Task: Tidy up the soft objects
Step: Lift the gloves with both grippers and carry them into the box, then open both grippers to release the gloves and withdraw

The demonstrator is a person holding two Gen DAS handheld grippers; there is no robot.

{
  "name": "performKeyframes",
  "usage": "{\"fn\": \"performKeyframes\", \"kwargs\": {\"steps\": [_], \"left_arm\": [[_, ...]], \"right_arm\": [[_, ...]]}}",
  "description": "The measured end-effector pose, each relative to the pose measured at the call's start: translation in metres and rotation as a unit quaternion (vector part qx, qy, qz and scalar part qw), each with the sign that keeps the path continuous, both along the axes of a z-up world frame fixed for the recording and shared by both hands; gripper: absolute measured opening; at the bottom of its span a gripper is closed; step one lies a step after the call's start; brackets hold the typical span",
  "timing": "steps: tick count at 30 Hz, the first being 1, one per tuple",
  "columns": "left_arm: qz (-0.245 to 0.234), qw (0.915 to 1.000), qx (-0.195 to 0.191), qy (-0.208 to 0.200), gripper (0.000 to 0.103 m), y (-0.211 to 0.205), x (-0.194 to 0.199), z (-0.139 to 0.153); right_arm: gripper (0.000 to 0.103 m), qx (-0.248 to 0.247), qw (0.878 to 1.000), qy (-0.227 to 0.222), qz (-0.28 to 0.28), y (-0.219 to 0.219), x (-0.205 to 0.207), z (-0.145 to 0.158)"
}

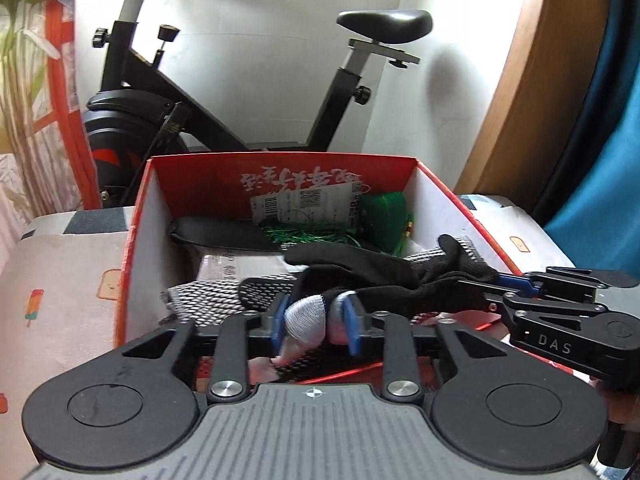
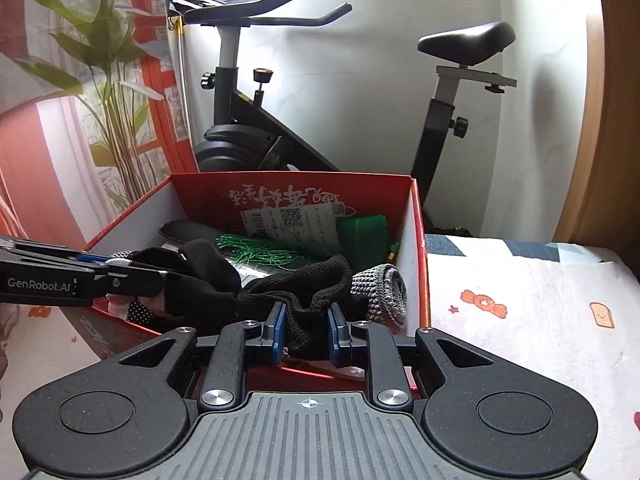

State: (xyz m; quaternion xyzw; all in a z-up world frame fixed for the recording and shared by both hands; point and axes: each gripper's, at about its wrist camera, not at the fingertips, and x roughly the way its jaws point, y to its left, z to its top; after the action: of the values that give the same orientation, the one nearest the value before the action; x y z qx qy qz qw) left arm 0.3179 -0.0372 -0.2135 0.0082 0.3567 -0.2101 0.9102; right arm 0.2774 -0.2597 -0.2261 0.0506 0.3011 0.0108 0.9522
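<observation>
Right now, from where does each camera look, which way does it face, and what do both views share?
Left wrist: sits on the left hand-held gripper, facing the red cardboard box; its fingers clamp the grey fingertip of a black knitted glove, and the right hand-held gripper enters from the right.
Right wrist: sits on the right hand-held gripper, facing the same box; its fingers clamp the glove's cuff, and the left hand-held gripper enters from the left.
Shared: box, glove, black exercise bike behind.

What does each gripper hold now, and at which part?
Both hold one black knitted glove: left gripper on its grey fingertips, right gripper on its cuff.
</observation>
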Motion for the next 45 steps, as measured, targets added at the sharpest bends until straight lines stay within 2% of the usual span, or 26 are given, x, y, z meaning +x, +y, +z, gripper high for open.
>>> {"fn": "performKeyframes", "kwargs": {"steps": [5,9,12,13,14,15,16,18,19,21,24,29,34,38,45], "left_arm": [[0.015,0.9998,-0.001,-0.011,0.052,0.013,-0.002,0.011],[0.027,0.9991,-0.004,-0.031,0.058,0.024,-0.008,0.024],[0.036,0.9983,-0.01,-0.045,0.058,0.035,-0.014,0.033],[0.037,0.9981,-0.014,-0.048,0.059,0.04,-0.017,0.036],[0.037,0.9979,-0.017,-0.051,0.059,0.044,-0.02,0.039],[0.038,0.9976,-0.018,-0.055,0.063,0.047,-0.024,0.041],[0.038,0.9973,-0.018,-0.06,0.071,0.051,-0.028,0.043],[0.04,0.9965,-0.017,-0.071,0.084,0.057,-0.038,0.045],[0.042,0.9961,-0.016,-0.077,0.087,0.06,-0.043,0.045],[0.045,0.9954,-0.013,-0.084,0.09,0.065,-0.052,0.044],[0.057,0.9945,-0.003,-0.088,0.102,0.07,-0.068,0.041],[0.086,0.9916,0.019,-0.095,0.103,0.076,-0.09,0.035],[0.092,0.9917,0.032,-0.084,0.103,0.08,-0.102,0.018],[0.102,0.9922,0.03,-0.064,0.103,0.085,-0.109,0.0],[0.111,0.9935,0.027,-0.007,0.103,0.092,-0.109,-0.04]], "right_arm": [[0.029,-0.013,1.0,0.0,-0.007,-0.001,-0.003,0.002],[0.034,-0.024,0.999,-0.025,-0.012,0.0,-0.012,0.013],[0.051,-0.03,0.998,-0.05,-0.014,0.002,-0.023,0.024],[0.061,-0.031,0.998,-0.056,-0.014,0.003,-0.027,0.026],[0.068,-0.033,0.998,-0.06,-0.013,0.004,-0.03,0.028],[0.069,-0.036,0.997,-0.064,-0.014,0.006,-0.033,0.03],[0.073,-0.037,0.997,-0.067,-0.014,0.007,-0.037,0.032],[0.084,-0.031,0.997,-0.076,-0.015,0.009,-0.045,0.033],[0.089,-0.027,0.996,-0.081,-0.015,0.011,-0.05,0.034],[0.092,-0.023,0.996,-0.086,-0.014,0.014,-0.057,0.033],[0.103,-0.014,0.996,-0.089,-0.011,0.019,-0.065,0.031],[0.103,0.001,0.996,-0.085,-0.018,0.023,-0.075,0.024],[0.103,0.002,0.996,-0.084,-0.023,0.031,-0.085,0.013],[0.102,0.007,0.997,-0.079,-0.021,0.034,-0.09,0.002],[0.102,0.02,0.999,-0.039,-0.004,0.044,-0.09,-0.028]]}}
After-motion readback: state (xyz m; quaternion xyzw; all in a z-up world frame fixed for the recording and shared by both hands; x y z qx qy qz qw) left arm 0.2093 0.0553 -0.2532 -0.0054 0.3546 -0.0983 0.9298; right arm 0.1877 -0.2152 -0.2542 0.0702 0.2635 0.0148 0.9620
